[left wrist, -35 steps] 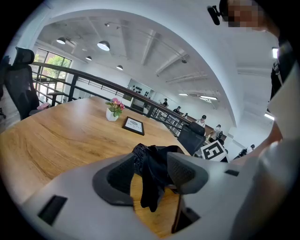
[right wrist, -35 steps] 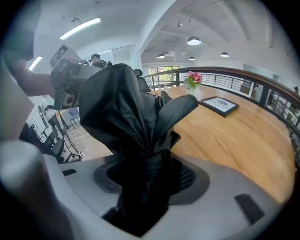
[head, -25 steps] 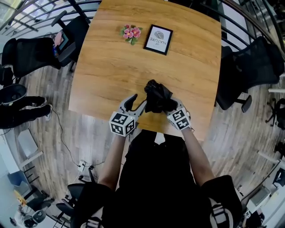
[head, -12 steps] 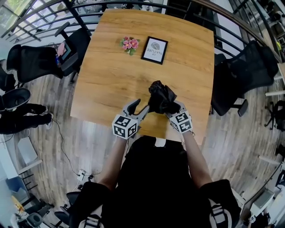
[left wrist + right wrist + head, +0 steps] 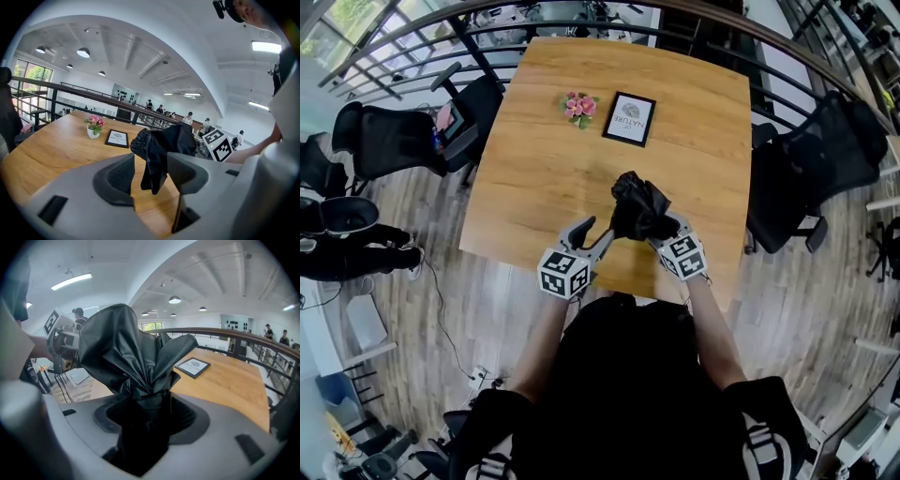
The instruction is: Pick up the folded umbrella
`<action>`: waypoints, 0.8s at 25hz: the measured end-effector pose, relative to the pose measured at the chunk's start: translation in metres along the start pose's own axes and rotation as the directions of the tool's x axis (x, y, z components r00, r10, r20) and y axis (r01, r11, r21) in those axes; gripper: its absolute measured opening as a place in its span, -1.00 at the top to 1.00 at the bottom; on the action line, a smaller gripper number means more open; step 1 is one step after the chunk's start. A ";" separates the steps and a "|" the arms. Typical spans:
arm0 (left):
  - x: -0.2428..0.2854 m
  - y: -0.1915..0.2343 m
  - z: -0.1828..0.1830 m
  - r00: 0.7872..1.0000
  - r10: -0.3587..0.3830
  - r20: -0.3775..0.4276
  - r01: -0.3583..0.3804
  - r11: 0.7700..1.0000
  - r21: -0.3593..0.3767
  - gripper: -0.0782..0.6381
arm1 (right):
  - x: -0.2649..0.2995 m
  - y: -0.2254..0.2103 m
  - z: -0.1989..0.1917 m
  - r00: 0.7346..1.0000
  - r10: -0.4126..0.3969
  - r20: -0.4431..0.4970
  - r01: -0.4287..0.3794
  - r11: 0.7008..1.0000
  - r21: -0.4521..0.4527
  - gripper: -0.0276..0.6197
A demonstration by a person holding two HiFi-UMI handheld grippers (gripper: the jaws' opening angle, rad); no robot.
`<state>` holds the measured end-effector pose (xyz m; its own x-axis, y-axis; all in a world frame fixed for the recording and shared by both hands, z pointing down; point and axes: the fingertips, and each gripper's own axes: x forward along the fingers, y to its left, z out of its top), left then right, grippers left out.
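Observation:
The folded black umbrella (image 5: 637,208) is off the wooden table (image 5: 544,169), held above its near edge. My right gripper (image 5: 660,229) is shut on it: in the right gripper view the black fabric (image 5: 136,362) bunches up out of the jaws and fills the gap between them. My left gripper (image 5: 590,233) stands open just left of the umbrella. In the left gripper view the umbrella (image 5: 161,145) hangs beyond the fingers (image 5: 119,176), with a loose strap dangling and nothing between the jaws.
A small pot of pink flowers (image 5: 580,106) and a framed card (image 5: 629,118) stand at the table's far side. Black office chairs (image 5: 389,141) flank the table on the left and right (image 5: 816,159). A dark railing (image 5: 581,14) curves behind it.
Both grippers have risen a little above the table's near edge, the right one carrying the umbrella up. The left stays open beside it.

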<state>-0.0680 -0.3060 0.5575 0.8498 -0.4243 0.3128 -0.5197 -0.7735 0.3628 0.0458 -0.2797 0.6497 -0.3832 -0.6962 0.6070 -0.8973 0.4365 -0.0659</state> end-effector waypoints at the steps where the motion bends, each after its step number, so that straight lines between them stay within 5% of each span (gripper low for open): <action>1: -0.001 0.001 0.001 1.000 0.007 0.005 -0.007 1.000 0.001 0.15 | 0.001 0.000 0.002 1.000 0.004 0.001 -0.004 1.000 -0.007 0.17; 20: -0.017 0.009 0.010 0.997 0.064 0.032 -0.065 0.998 0.026 0.15 | -0.001 -0.002 0.029 0.998 -0.023 0.056 0.025 0.999 -0.026 0.16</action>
<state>-0.0869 -0.3107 0.5464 0.8169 -0.4882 0.3071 -0.5716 -0.7563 0.3183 0.0413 -0.2966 0.6261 -0.3738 -0.7374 0.5626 -0.9006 0.4336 -0.0301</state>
